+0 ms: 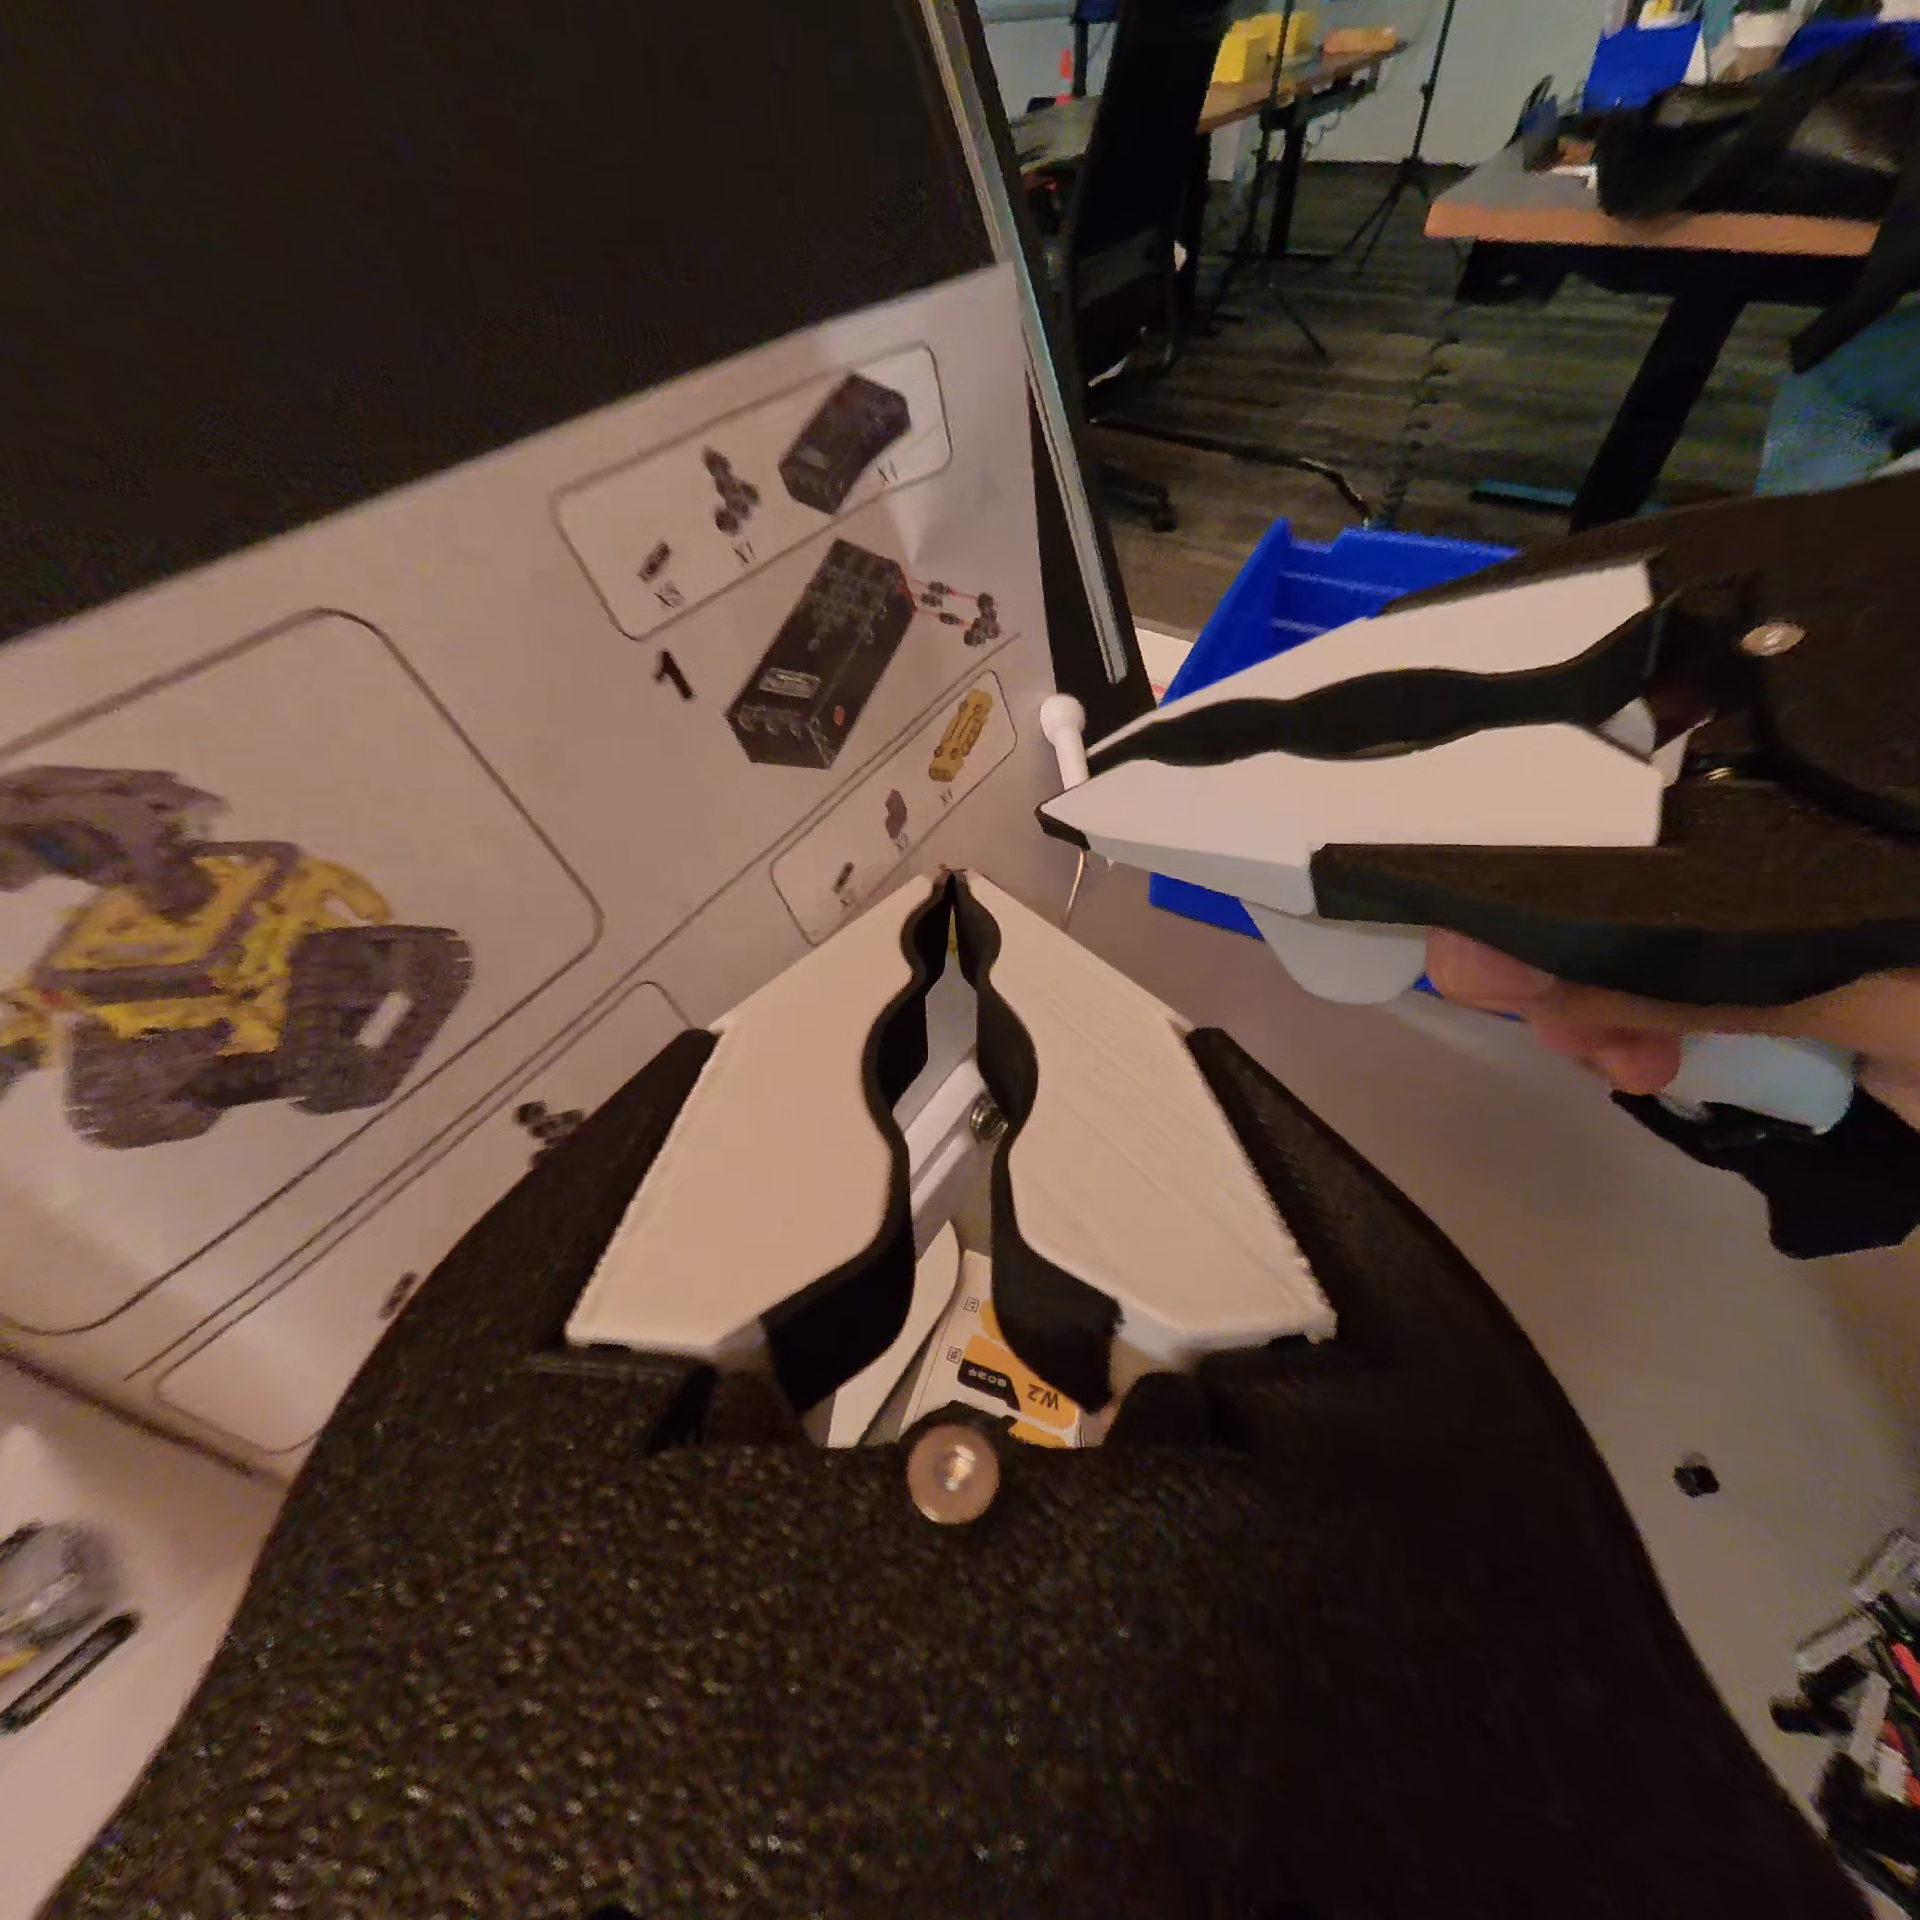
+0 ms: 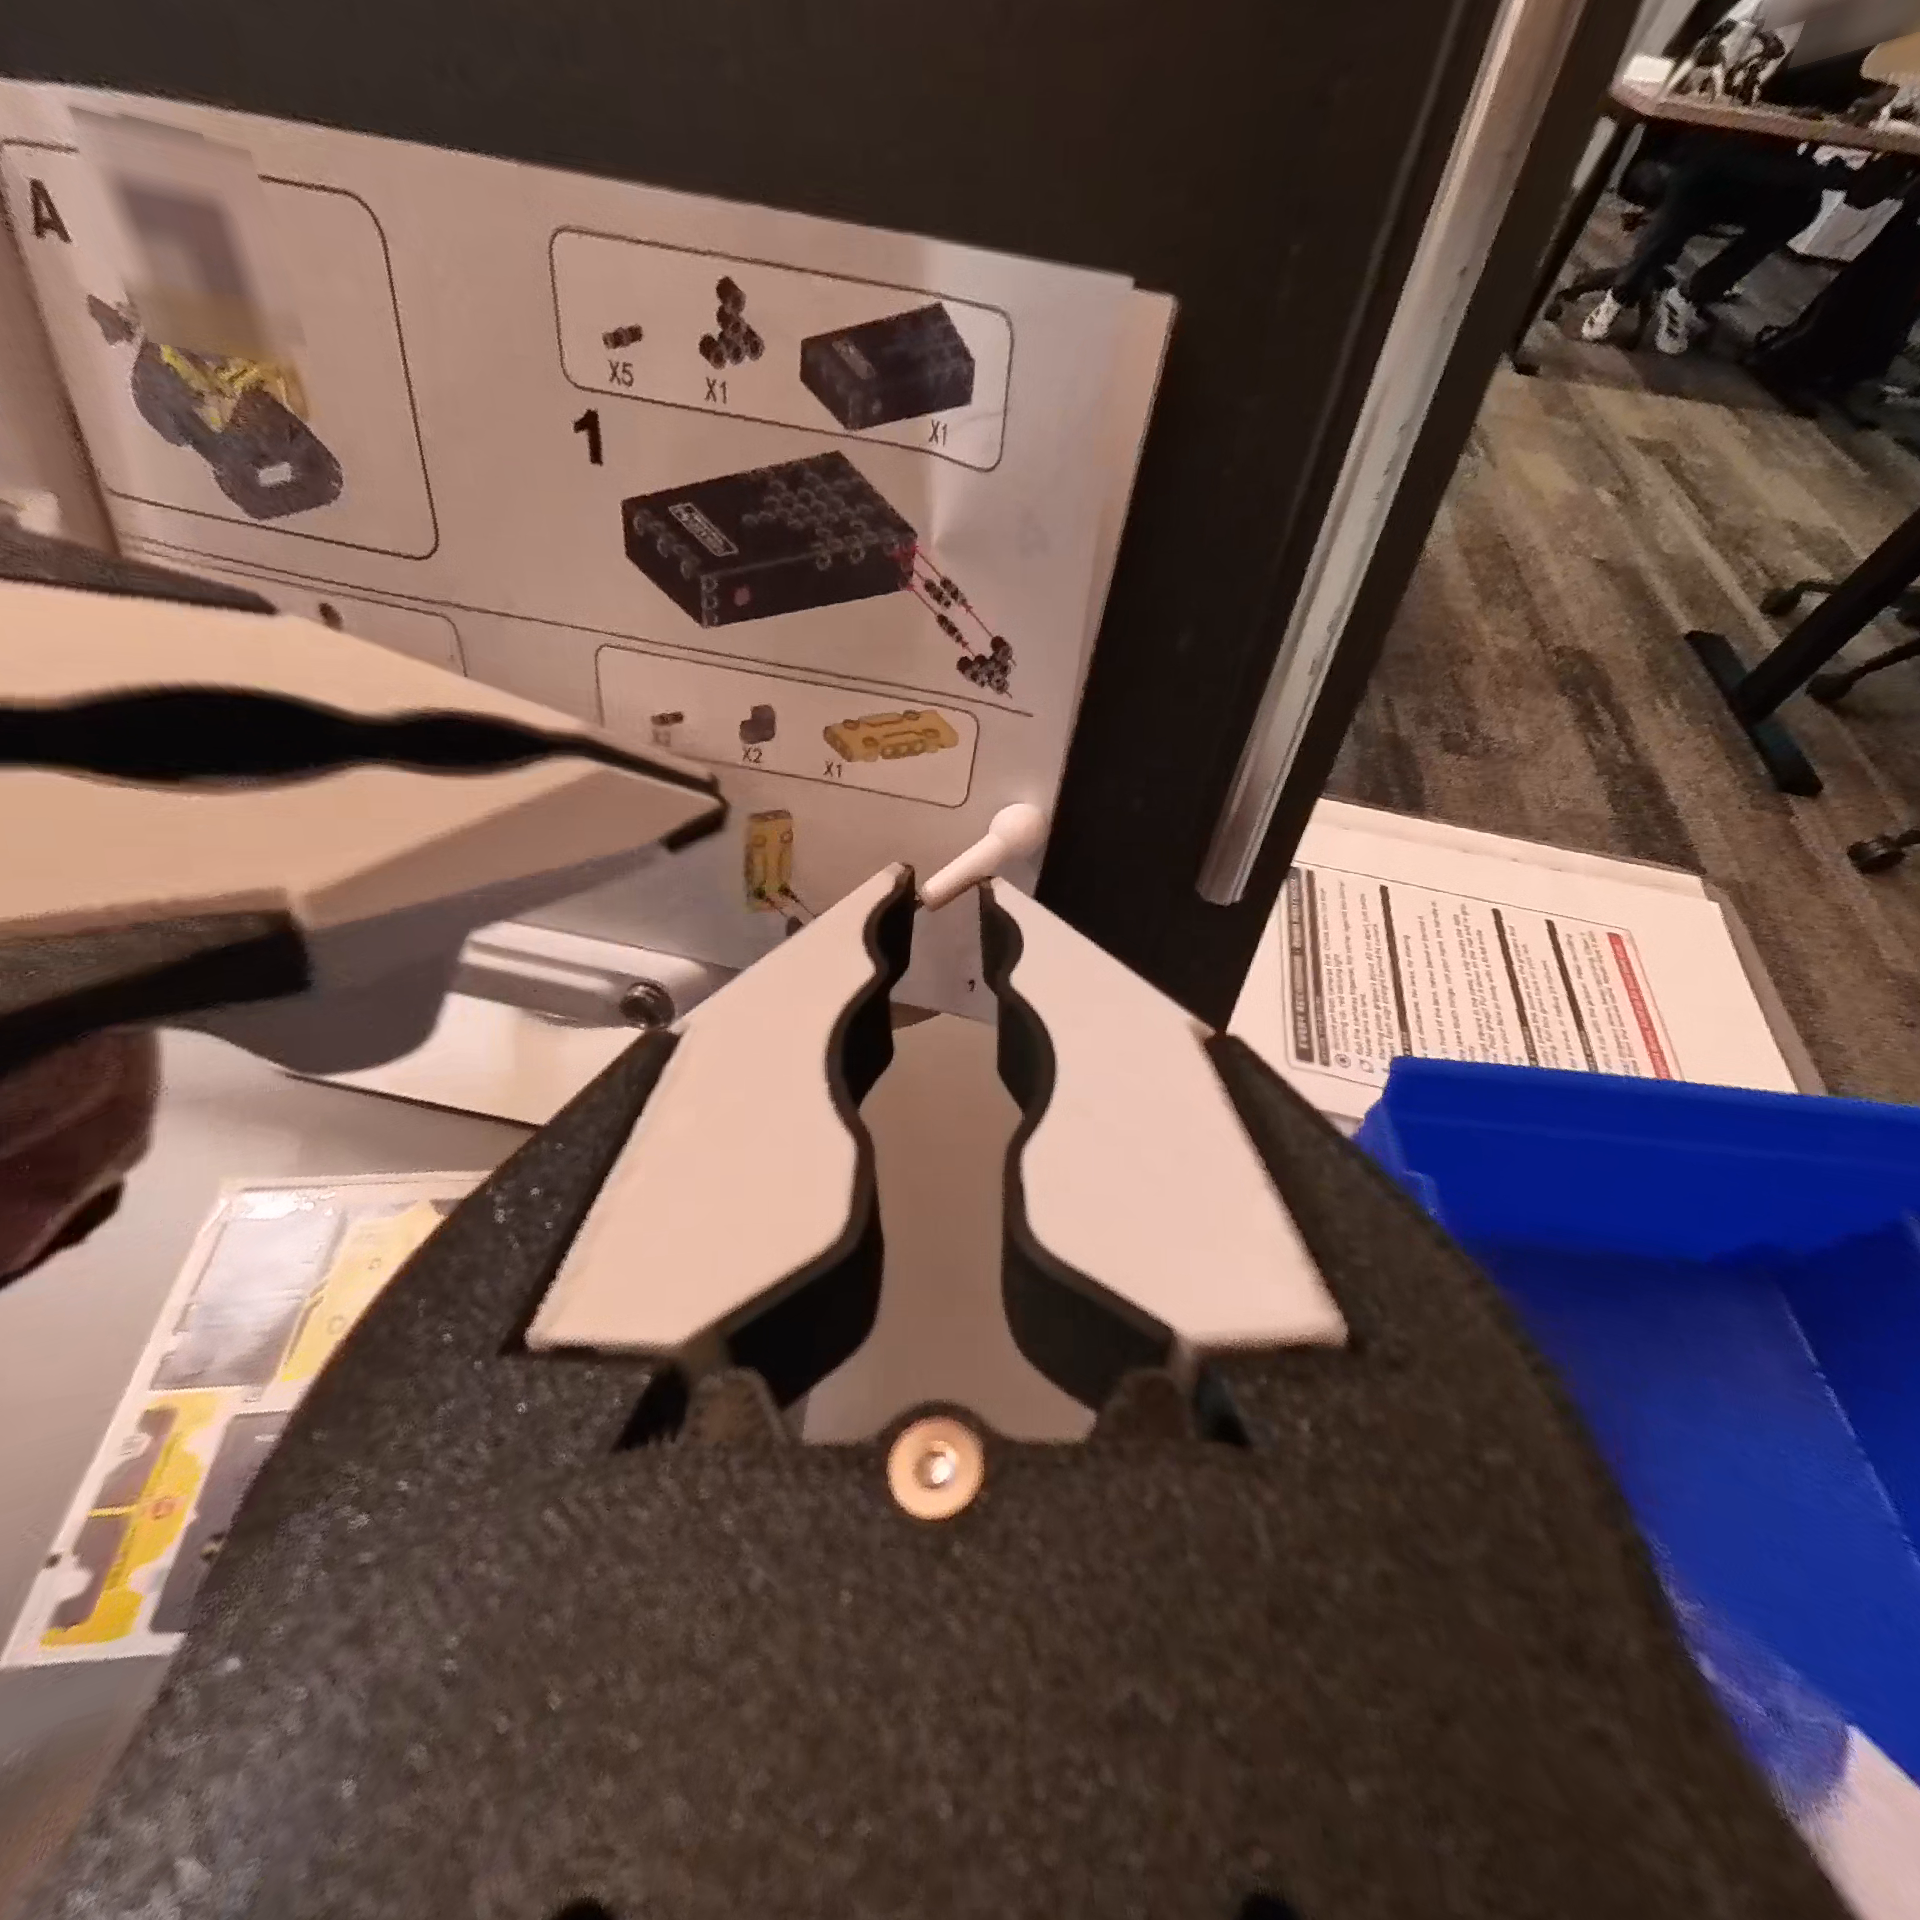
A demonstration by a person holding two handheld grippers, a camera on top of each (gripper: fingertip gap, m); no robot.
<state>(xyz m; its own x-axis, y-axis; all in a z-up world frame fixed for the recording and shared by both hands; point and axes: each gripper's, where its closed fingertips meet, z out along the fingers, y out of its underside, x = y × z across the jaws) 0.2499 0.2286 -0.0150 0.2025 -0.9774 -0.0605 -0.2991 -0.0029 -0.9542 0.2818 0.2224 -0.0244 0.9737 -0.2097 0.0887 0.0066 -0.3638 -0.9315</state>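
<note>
Black-and-white left gripper [image 1: 948, 883] — tips pressing together, nothing visible between them, pointing at the lower edge of an instruction sheet [image 1: 499, 790] that is leaning against a dark panel [image 1: 416, 208]. Right gripper [image 2: 948, 883] — fingers standing slightly apart, its left fingertip [image 2: 902, 878] sitting just beside a small white pin [image 2: 982, 850] at the sheet's lower right corner; contact cannot be told. Blue bin [image 2: 1662, 1299] sitting to the right on the white table [image 1: 1403, 1299]; sticker sheet [image 2: 208, 1403] lying flat at left.
</note>
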